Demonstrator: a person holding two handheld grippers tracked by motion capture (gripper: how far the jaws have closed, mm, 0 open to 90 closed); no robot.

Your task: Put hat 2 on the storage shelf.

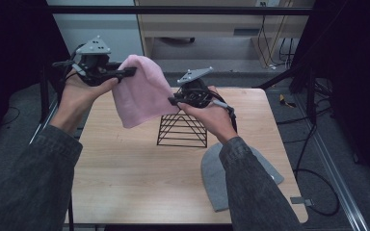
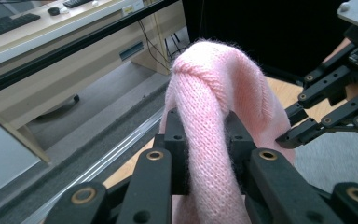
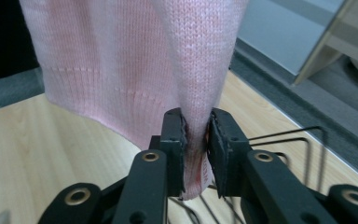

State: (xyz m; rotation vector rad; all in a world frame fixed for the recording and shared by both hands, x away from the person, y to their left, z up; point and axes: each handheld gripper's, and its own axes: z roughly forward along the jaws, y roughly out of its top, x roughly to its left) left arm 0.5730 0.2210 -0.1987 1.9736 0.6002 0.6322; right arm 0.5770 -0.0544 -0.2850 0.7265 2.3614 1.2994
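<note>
A pink knitted beanie (image 1: 142, 91) hangs in the air above the table, held by both grippers. My left gripper (image 1: 131, 72) is shut on its top end at upper left; in the left gripper view the pink beanie (image 2: 214, 116) bulges up between the jaws. My right gripper (image 1: 174, 101) is shut on the hat's lower right edge, and in the right gripper view the pink beanie (image 3: 135, 60) drapes down into the closed jaws. A black wire pyramid stand (image 1: 183, 129) sits on the table just below the hat.
A grey beanie (image 1: 217, 180) lies flat at the table's front right, partly under the right sleeve. The wooden table (image 1: 125, 168) has open surface at left and front. A black frame bar (image 1: 173, 9) crosses the back; cables lie on the floor at right.
</note>
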